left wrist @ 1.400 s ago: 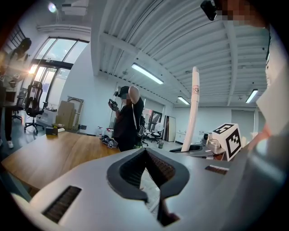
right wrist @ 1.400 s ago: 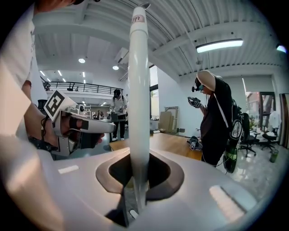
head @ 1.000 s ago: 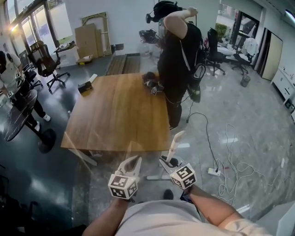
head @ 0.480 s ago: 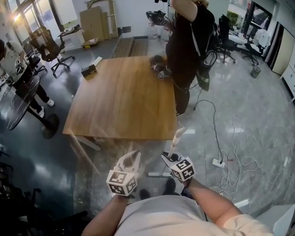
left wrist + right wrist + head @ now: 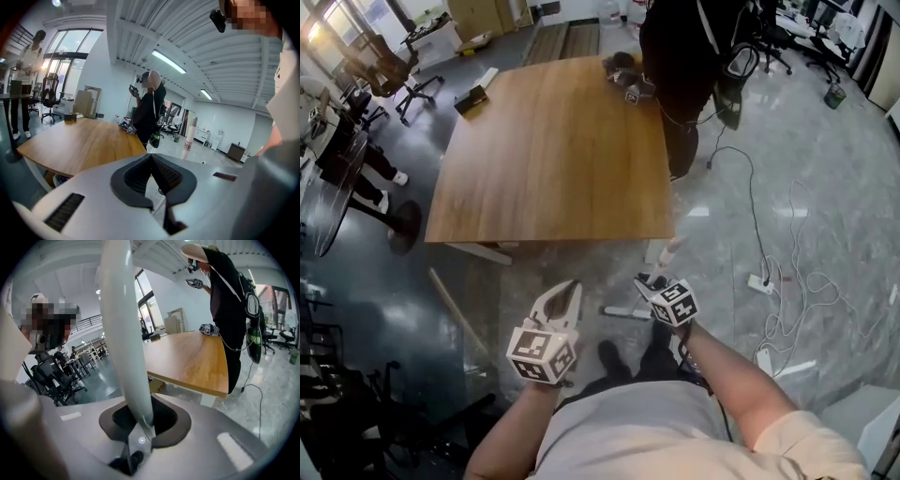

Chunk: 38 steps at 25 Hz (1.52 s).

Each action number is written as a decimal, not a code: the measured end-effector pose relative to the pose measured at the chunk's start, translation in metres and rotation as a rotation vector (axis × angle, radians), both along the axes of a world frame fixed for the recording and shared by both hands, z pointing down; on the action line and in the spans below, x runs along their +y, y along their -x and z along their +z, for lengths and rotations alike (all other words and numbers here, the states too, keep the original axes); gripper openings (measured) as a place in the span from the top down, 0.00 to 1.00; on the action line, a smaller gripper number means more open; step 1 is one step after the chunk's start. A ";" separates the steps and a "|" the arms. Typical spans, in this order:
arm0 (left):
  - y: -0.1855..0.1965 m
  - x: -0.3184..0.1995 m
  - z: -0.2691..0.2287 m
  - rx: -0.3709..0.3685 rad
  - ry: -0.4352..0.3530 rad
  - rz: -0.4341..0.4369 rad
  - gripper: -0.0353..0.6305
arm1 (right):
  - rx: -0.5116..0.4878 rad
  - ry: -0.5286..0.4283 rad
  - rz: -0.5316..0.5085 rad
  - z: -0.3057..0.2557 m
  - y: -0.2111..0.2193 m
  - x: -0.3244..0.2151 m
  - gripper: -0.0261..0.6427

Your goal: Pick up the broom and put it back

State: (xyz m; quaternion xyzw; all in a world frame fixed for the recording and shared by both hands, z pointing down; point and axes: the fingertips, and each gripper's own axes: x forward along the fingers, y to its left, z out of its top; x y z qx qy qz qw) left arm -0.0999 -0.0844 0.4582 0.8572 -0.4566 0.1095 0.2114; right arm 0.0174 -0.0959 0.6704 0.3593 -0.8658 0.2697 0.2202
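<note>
My right gripper (image 5: 649, 283) (image 5: 140, 417) is shut on the broom's white handle (image 5: 667, 254) (image 5: 123, 333). The handle runs up out of the jaws and tilts toward the table edge. A short white bar (image 5: 619, 311) lies on the floor just below that gripper; I cannot tell whether it belongs to the broom. My left gripper (image 5: 566, 291) (image 5: 151, 157) hangs to the left of the handle, jaws together with nothing between them. The handle's top (image 5: 190, 136) shows off to its right in the left gripper view.
A large wooden table (image 5: 553, 141) stands just ahead, with a person in black (image 5: 684, 47) at its far right corner. A thin wooden stick (image 5: 457, 311) lies on the floor at left. Cables and a power strip (image 5: 761, 281) trail at right. Office chairs (image 5: 380, 70) stand far left.
Both grippers have come down, the right one more, still holding the white handle, which has tilted. The head view has tipped further down, so the table sits higher in the picture.
</note>
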 end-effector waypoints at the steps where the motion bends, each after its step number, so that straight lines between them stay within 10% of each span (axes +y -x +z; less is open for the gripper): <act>1: -0.001 -0.002 0.004 -0.002 0.006 0.000 0.94 | 0.000 0.017 -0.002 0.011 -0.001 -0.003 0.89; 22: 0.019 -0.018 0.129 -0.025 0.169 -0.117 0.94 | 0.077 0.270 -0.222 0.237 0.016 -0.046 0.88; 38: 0.023 -0.045 0.169 -0.018 0.207 -0.157 0.94 | 0.099 0.218 -0.194 0.271 0.021 -0.110 0.76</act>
